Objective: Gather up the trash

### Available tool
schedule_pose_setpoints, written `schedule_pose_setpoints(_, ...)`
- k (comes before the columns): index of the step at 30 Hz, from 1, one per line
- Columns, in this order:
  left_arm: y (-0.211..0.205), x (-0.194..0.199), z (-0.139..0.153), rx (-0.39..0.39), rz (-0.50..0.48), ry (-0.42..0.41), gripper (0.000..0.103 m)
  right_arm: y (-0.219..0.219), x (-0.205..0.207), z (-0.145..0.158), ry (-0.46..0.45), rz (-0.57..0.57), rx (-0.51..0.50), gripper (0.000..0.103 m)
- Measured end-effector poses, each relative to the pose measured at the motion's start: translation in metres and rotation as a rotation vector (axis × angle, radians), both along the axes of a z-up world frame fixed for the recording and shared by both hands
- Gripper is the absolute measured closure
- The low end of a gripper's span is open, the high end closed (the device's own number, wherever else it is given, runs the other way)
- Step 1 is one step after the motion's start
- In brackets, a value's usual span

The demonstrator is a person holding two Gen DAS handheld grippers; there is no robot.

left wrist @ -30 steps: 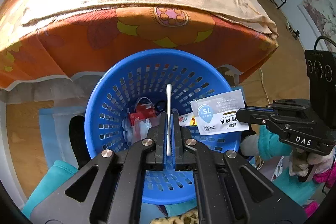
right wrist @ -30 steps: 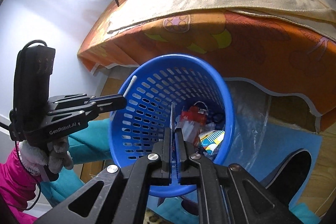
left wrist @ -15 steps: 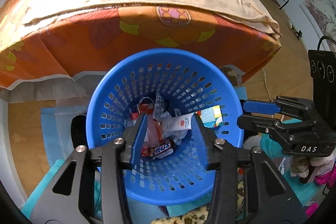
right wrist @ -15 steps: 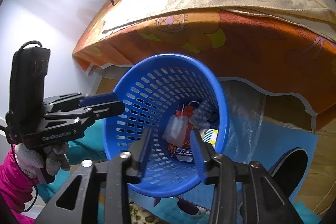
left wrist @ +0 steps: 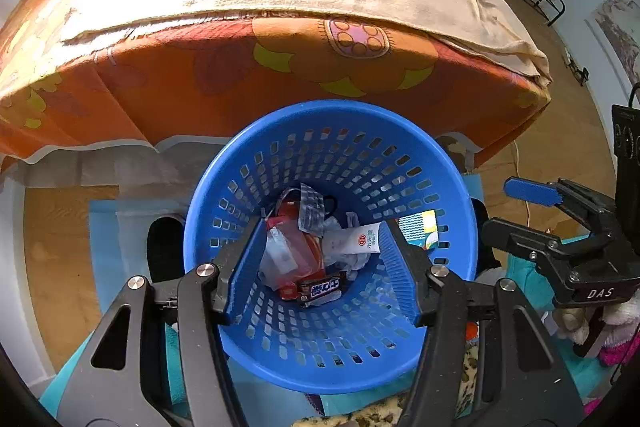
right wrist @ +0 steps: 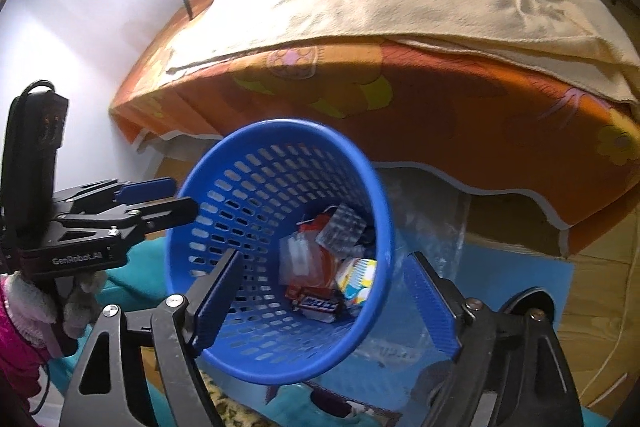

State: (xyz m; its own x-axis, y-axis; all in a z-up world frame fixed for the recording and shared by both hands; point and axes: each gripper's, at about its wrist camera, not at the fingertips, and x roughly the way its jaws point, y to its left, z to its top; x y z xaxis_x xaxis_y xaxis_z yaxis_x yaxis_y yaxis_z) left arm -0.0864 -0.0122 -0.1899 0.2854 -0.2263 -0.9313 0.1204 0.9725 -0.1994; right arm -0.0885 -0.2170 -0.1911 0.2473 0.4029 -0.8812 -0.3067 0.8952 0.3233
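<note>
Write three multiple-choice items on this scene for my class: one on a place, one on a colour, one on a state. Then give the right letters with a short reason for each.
1. Where is the chocolate bar wrapper?
A. on the beige cloth
B. inside the basket
C. in the right gripper

2. What colour is the basket?
A. blue
B. green
C. white

3. How does the left gripper stand?
A. shut on a wrapper
B. shut on nothing
C. open and holding nothing

Key: 1 B, it lies among the trash at the basket bottom. 2 A, its perforated wall is blue. 3 C, its jaws stand wide apart with nothing between them.
</note>
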Motion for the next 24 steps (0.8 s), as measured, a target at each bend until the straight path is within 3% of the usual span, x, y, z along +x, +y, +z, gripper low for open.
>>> schedule_pose_setpoints(10,0.002,0.004,0.01,0.014,0.016,-0.021,0.043,0.003,-0.001,0.016,-0.096,-0.011,-0.107,0.016)
schedule_pose_setpoints(17,0.004,0.01,0.03,0.024,0.031,-0.074,0.043,0.001,0.005,0.032,-0.146,-0.047,-0.128,0.016)
schedule_pose_setpoints(20,0.004,0.014,0.043,0.024,0.04,-0.107,0.031,0.0,0.008,0.043,-0.175,-0.069,-0.134,0.016)
schedule_pose_setpoints(24,0.003,0.022,0.061,0.023,0.05,-0.154,0.03,-0.003,0.014,0.056,-0.205,-0.096,-0.138,0.016)
